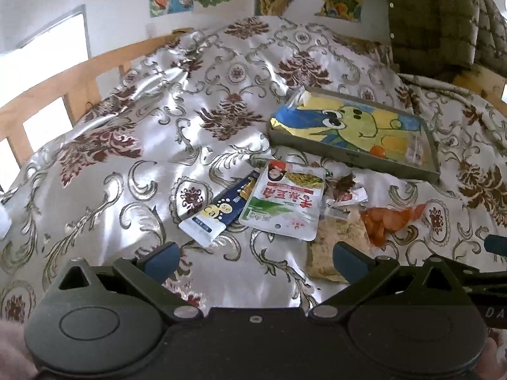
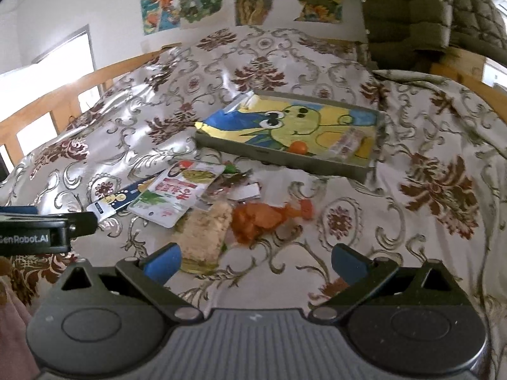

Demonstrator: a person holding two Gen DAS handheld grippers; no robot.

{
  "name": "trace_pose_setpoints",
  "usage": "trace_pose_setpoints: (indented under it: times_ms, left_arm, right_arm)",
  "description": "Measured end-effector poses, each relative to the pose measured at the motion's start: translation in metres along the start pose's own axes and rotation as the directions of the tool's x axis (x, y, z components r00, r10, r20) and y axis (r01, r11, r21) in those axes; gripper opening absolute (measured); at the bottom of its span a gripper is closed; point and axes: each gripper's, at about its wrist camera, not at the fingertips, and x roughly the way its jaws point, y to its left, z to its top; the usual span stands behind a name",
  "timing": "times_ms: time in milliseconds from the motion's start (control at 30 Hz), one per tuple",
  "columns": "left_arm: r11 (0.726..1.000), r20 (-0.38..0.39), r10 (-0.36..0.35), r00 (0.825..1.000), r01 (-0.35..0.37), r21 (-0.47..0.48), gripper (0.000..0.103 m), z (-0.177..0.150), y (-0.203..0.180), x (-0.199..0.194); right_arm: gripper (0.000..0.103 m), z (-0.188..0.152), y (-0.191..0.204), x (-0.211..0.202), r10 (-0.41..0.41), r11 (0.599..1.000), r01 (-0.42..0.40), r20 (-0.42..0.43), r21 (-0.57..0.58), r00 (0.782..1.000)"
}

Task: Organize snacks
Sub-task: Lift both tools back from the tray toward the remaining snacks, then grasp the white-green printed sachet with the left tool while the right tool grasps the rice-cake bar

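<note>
1. Left gripper (image 1: 255,255): jaws spread wide, nothing between the blue fingertips (image 1: 161,258), pointing toward 12 o'clock.
2. Right gripper (image 2: 256,258): jaws also wide apart, empty, pointing toward 12 o'clock.
3. In the right wrist view, the left gripper shows at 9 o'clock, side by side with the right.

Black linkage arms with silver pivot screws and blue finger pads (image 1: 161,255) are seen on both grippers; "GenRobot.AI" lettering is printed at 9 o'clock in the right view.
</note>
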Motion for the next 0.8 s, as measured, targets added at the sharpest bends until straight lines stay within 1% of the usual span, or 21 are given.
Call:
trace_pose_setpoints:
  times_ms: [167, 333, 400, 500, 633, 800]
  left_arm:
    - [1.0, -0.005, -0.019, 1.0, 0.019, 0.023, 0.102, 0.016, 0.006, 0.011]
    - [0.995, 0.007, -0.003, 1.0, 0.002, 0.104, 0.102, 0.034, 0.008, 0.024]
    - [0.993, 0.006, -0.001, 1.0, 0.001, 0.118, 0.102, 0.039, 0.009, 0.031]
    - [0.994, -0.019, -0.008, 1.0, 0.01, 0.105, 0.102, 0.043, 0.012, 0.046]
    - [0.997, -0.053, -0.018, 0.998, 0.022, 0.079, 0.102, 0.038, 0.016, 0.065]
    - [0.999, -0.07, -0.016, 0.997, 0.018, 0.026, 0.102, 0.037, 0.025, 0.082]
  right_arm:
    - [0.103, 0.003, 0.0, 0.015, 0.0, 1.0, 0.0, -0.016, -0.026, 1.0]
    - [0.103, 0.006, -0.007, 0.03, 0.002, 0.999, -0.001, -0.033, 0.032, 0.999]
    - [0.103, 0.009, -0.01, 0.035, 0.01, 0.999, -0.008, -0.037, 0.051, 0.999]
    - [0.103, 0.012, -0.011, 0.043, 0.019, 0.999, -0.017, -0.046, 0.043, 0.999]
    - [0.103, 0.015, -0.007, 0.054, 0.032, 0.999, -0.031, -0.057, 0.016, 0.998]
    - [0.103, 0.017, -0.004, 0.071, 0.068, 0.998, -0.068, -0.078, -0.004, 0.995]
